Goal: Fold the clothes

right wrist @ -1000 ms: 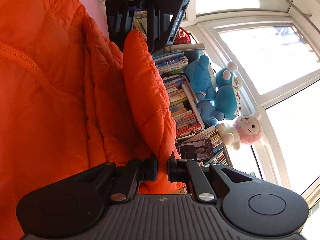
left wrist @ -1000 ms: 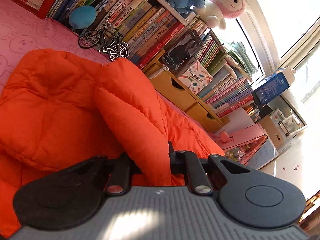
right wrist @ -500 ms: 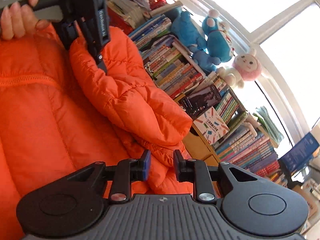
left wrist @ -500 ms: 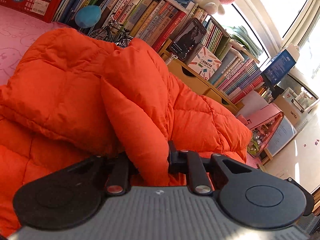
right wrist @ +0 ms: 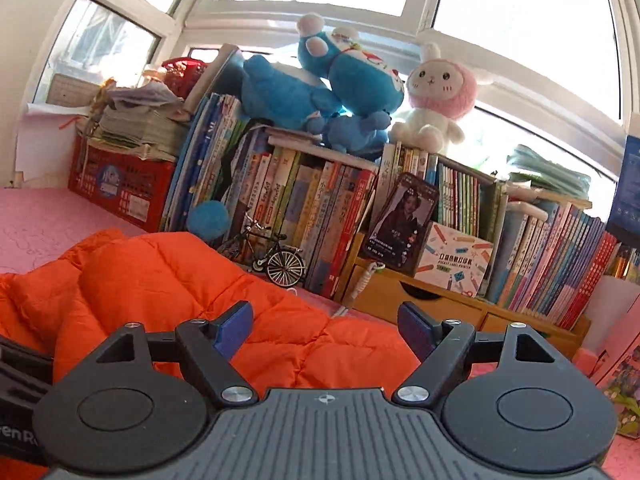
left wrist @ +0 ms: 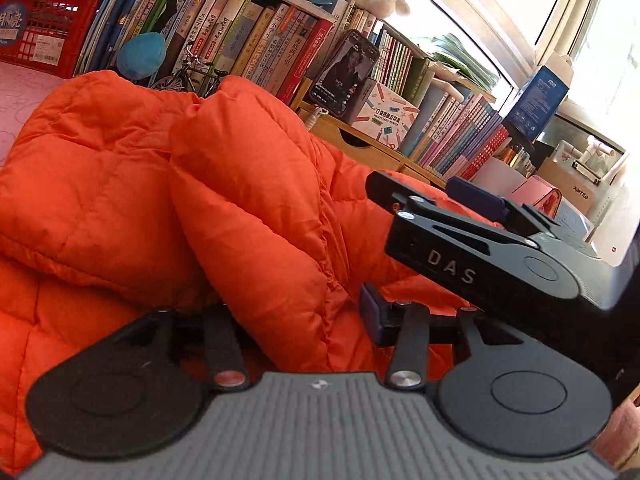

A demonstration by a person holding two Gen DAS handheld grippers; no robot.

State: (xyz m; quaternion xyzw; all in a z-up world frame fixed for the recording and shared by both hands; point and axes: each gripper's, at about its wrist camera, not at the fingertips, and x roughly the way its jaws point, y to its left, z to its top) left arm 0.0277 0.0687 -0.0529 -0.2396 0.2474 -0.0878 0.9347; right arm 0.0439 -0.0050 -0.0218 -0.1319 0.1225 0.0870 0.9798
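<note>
Orange jacket (left wrist: pixel 248 216) folded | left gripper (left wrist: pixel 296 320) jaws opening, released | right gripper (right wrist: pixel 326 326) jaws opening, empty

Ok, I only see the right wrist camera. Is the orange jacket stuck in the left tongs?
Observer: No. The left tongs have just been opening; the sleeve lies between them, not pinched.
Operator: Where does that sleeve go?
Observer: It is folded across the top of the jacket.
Operator: And my other ones?
Observer: The right tongs have just been opening too, with nothing between them. They hang close beside the left tongs, over the jacket.
</note>
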